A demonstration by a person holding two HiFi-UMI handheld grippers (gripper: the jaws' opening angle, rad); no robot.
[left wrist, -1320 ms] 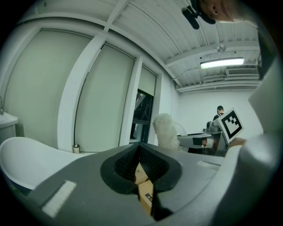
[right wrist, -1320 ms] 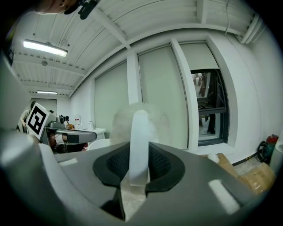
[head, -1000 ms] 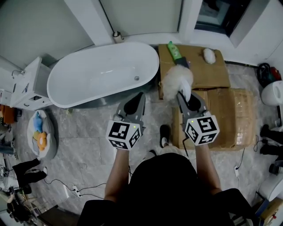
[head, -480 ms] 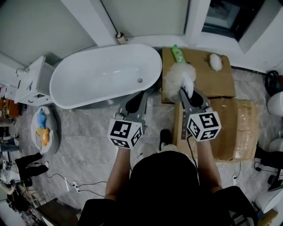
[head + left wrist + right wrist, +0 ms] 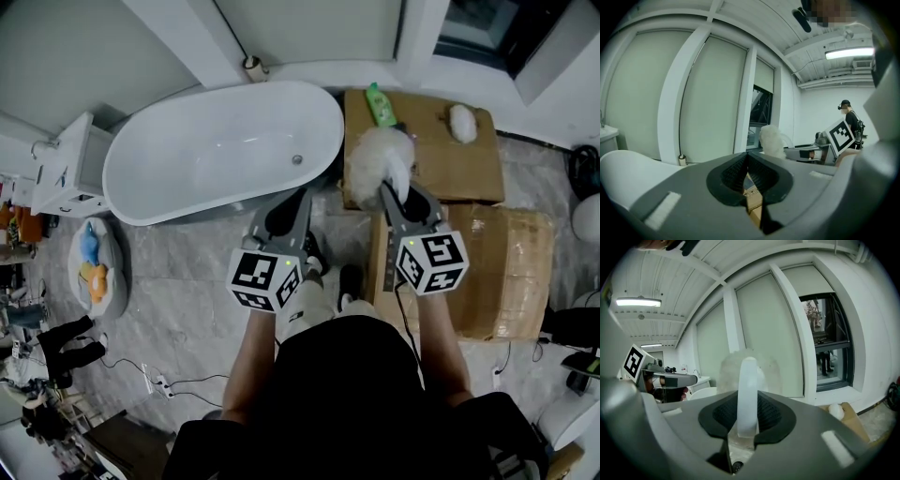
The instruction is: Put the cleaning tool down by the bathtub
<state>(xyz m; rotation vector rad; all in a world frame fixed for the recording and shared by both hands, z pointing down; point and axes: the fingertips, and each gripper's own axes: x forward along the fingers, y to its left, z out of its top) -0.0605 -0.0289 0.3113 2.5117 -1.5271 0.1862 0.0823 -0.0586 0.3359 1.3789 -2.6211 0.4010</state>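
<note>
Since a second ago you have stepped forward, and both claws have come with you toward the end of the bathtub and the boxes; a pale trouser leg and shoe now show under the left claw.

Your right claw is clenched on the white handle of the cleaning tool. In the right gripper view the handle stands upright between the ribbed pads, with the fluffy head just beyond the tips. Your left claw is closed on nothing: in the left gripper view its pads meet at the tips, and only cardboard shows through the slit below them.

On progress, I judge the carry nearly done and the putting-down not begun. The tool is in the air, with its head over the near edge of the far cardboard box, just ahead of the right claw. The tub's rounded end lies ahead of the left claw and to the left of the right one. What is left is to choose a spot beside the tub, lower the tool, and release it.

By count:
- One bathtub.
- One cleaning tool.
- Two claws.
- Two cardboard boxes, the far one and the near cardboard box to the right of the right claw.
- One green bottle, just past the fluffy head.
- One small white lump, ahead and to the right of the right claw.
</note>
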